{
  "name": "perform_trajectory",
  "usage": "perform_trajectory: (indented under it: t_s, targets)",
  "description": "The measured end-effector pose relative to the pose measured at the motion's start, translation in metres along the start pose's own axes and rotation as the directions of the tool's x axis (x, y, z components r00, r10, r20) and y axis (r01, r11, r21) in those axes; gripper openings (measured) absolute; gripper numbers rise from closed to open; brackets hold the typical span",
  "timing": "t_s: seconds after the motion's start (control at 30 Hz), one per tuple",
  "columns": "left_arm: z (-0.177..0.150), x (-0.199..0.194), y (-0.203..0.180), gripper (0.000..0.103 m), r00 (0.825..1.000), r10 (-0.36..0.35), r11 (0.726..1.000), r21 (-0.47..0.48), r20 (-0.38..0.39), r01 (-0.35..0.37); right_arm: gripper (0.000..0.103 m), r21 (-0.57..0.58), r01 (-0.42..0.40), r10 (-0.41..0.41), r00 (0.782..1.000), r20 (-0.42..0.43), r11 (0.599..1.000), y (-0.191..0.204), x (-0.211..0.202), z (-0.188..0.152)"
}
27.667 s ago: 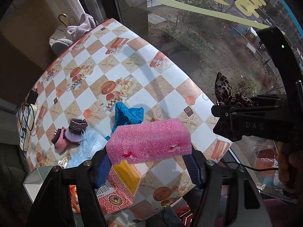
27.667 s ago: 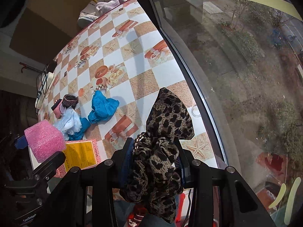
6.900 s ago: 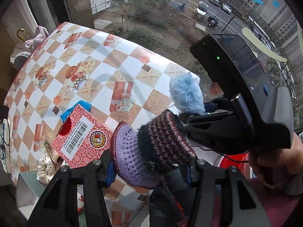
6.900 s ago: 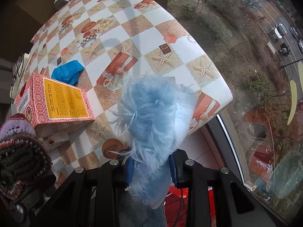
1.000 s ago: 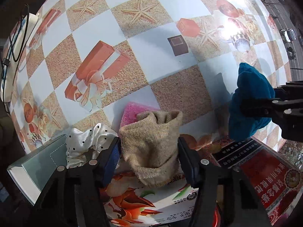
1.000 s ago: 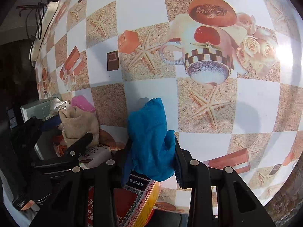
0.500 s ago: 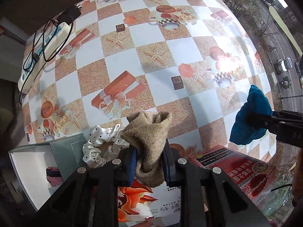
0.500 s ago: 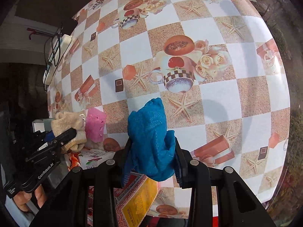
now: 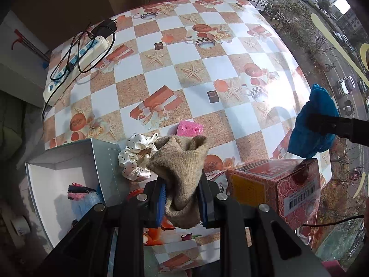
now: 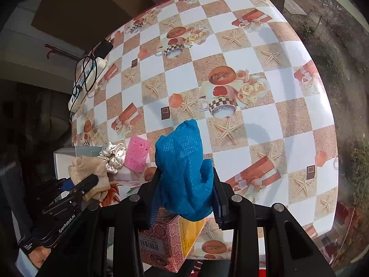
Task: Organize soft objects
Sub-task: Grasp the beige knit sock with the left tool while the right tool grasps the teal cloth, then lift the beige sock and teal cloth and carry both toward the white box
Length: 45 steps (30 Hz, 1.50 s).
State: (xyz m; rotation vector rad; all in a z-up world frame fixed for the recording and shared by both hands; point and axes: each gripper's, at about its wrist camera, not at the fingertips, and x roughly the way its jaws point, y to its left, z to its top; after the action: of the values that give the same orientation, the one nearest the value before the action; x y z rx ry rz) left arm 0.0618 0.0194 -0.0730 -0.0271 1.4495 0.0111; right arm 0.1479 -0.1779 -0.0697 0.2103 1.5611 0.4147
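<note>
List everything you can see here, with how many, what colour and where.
Tan sock: one, beige, in left gripper jaws.
Blue cloth: one, blue, in right gripper jaws.
Scrunchie: one, white with dots, on table by grey box.
Sponge: one, pink, on table.
Grey box: one, open, table's near left edge, soft items inside.
Red carton: one, near right.
Power strip: one, white, far left.
Table: one, checkered cloth.
Hand: one, on left gripper.

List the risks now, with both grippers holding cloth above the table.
The tan sock is pinched only at its middle by the left gripper; it may slip out or snag the polka-dot scrunchie beside the open box. The blue cloth droops from the right gripper and could catch the red carton.
</note>
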Motion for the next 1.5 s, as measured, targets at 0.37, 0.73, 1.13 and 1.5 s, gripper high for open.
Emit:
perform_trajectory:
  t_s: [0.37, 0.73, 1.13, 1.5]
  targets:
    - [-0.031, -0.039, 0.010, 0.026, 0.997, -0.034, 0.999, -0.022, 0.068, 0.035, 0.039, -0.019, 0.033, -0.031, 0.992, 0.124, 0.999, 0.027, -0.047, -0.023]
    - [-0.059, -0.062, 0.015, 0.026, 0.991, -0.052, 0.999, 0.001, 0.122, 0.052, 0.039, -0.063, 0.054, -0.043, 0.985, 0.164, 0.997, 0.063, -0.062, -0.060]
    - [-0.086, -0.076, 0.024, 0.026, 0.985, -0.059, 0.998, -0.006, 0.164, 0.061, 0.039, -0.162, 0.066, -0.047, 0.992, 0.118, 0.985, 0.112, -0.041, -0.108]
    - [-0.108, -0.085, 0.042, 0.026, 0.980, -0.042, 0.997, -0.057, 0.195, 0.054, 0.039, -0.248, 0.058, -0.045, 0.997, 0.059, 0.967, 0.146, -0.023, -0.122]
